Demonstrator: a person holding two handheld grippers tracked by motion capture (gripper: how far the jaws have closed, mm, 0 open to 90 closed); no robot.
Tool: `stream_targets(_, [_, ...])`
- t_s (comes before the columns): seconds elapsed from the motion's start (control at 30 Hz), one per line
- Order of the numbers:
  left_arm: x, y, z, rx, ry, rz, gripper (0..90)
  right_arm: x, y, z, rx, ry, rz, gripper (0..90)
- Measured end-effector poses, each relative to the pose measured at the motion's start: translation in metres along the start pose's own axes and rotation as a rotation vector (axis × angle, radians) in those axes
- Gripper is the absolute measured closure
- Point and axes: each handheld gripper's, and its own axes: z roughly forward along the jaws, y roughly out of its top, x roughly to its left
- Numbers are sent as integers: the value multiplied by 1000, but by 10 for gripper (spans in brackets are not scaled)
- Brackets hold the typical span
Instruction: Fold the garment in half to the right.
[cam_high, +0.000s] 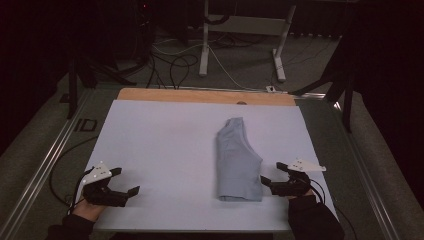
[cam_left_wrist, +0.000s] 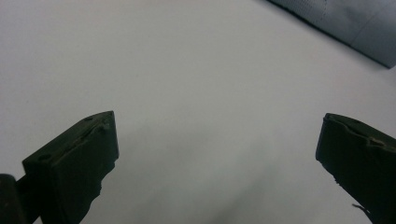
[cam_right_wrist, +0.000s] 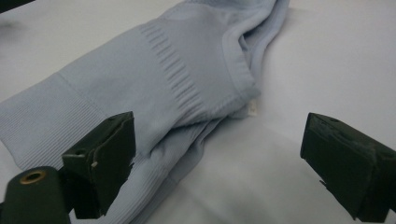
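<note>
A folded light blue ribbed garment lies lengthwise right of centre on the white sheet that covers the table. My right gripper is open at the garment's near right corner. In the right gripper view the gripper has one jaw over the garment's ribbed edge and the other over bare sheet. My left gripper is open at the near left of the sheet, well apart from the garment. Between its jaws lies only white sheet, with a corner of the garment far off.
A wooden strip of table edge shows beyond the sheet. Metal rails run along both sides of the table. On the floor behind are cables and the white legs of another desk.
</note>
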Motion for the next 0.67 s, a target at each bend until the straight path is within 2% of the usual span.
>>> stream_targets(0.1, [-1,-3,-1,-7,5,6,0,1,-3,1,1,-17,-16,104])
stream_targets(0.23, [-2,-4,-3,-24,12,4,0,-1,-3,1,-20,-25,-10,105])
stream_targets(0.43, [-4,-3,-5,-53,21,13,0,-3,-4,2,-11,-33,-9,105])
stream_targets(0.67, [-2,-4,-4,-46,21,8,0,-1,-3,1,-7,-39,-26,105])
